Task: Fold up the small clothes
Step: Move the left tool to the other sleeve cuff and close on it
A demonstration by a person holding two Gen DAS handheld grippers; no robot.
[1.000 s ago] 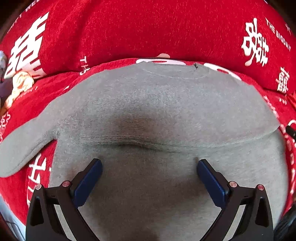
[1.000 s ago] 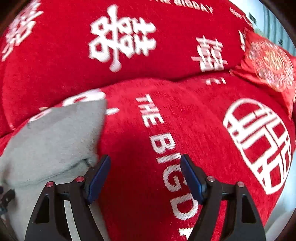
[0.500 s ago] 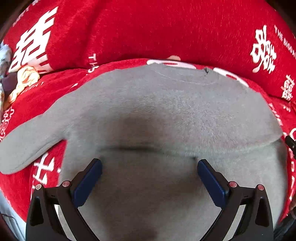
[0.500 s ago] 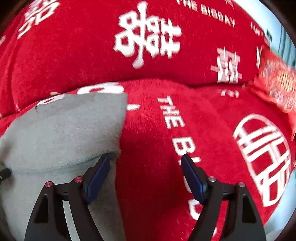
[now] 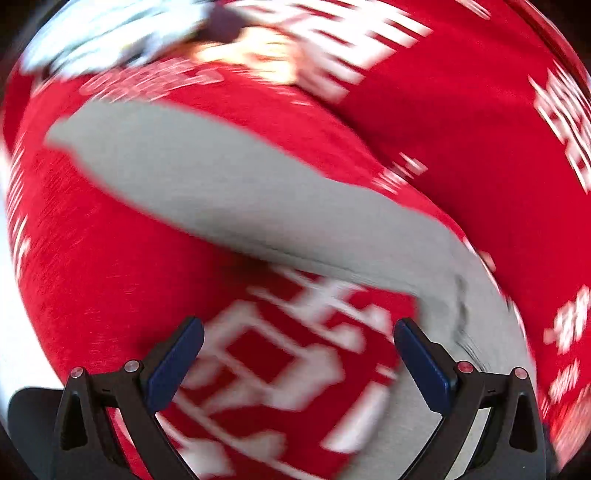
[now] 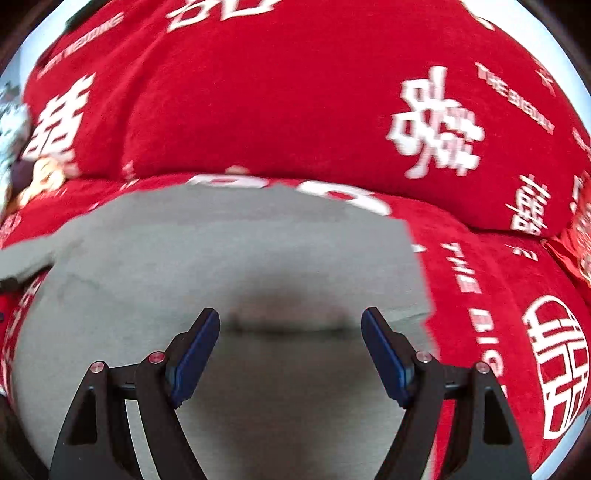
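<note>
red sofa cover with white printed characters and lettering, spread over seat and backrest in both views. grey sweater laid flat on the seat, partly folded, a crease line running across its body just ahead of the right gripper's tips. right gripper hovering over the sweater body, blue-padded fingers spread apart, nothing between them. left wrist view heavily motion-blurred: left gripper over bare red cover with a large white character between its fingers, likewise spread wide and empty. grey sleeve stretched out diagonally across the cover ahead of the left gripper, joining the sweater body at the lower right of that view, beside the right-hand pad. blurred white and tan bundle at the far edge of the seat, too smeared to identify. red embroidered cushion at the right edge of the right wrist view.
</note>
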